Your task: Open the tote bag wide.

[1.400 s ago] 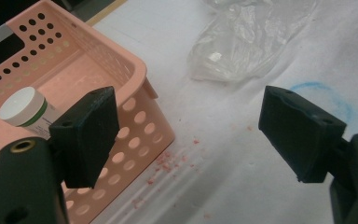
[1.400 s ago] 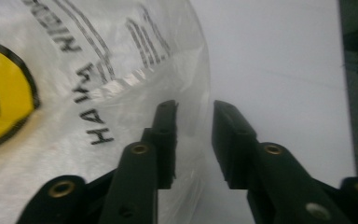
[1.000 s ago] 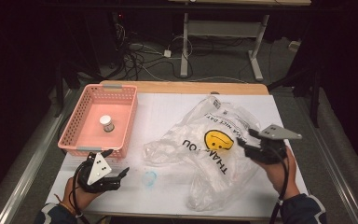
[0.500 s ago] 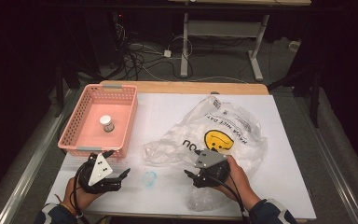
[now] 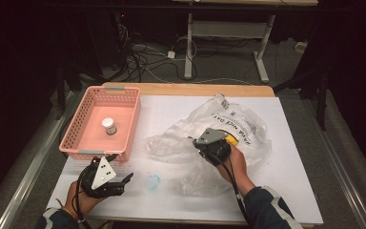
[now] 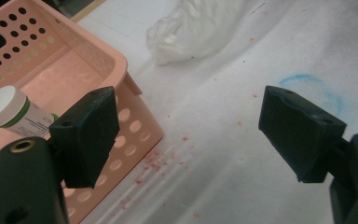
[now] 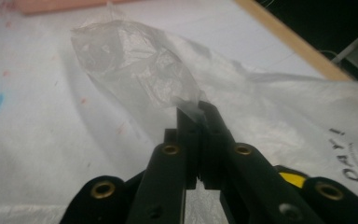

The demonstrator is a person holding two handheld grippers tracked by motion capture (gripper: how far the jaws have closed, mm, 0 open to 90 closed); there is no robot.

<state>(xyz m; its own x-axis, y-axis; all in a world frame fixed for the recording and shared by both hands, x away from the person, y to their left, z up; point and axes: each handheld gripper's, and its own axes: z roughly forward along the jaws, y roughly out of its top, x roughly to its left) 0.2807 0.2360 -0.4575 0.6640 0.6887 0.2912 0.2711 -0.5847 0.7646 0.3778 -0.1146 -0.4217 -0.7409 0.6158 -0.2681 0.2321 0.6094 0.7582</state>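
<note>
Bag: plastic bag lies flat on desk, long way probably slanting from near-left to far-right.
Right gripper: just snapped together, pinching bag's edge.
Left gripper: spread wide, holding nothing.

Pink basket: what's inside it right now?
Inside the pink basket one small white-capped bottle stands near the middle. The near wall hides the floor strip behind it.

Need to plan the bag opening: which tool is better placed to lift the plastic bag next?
Right. The right tool is shut on a fold of the plastic bag at its crumpled edge, so it can probably lift at once. The left tool stands open beside the pink basket, apart from the bag.
</note>
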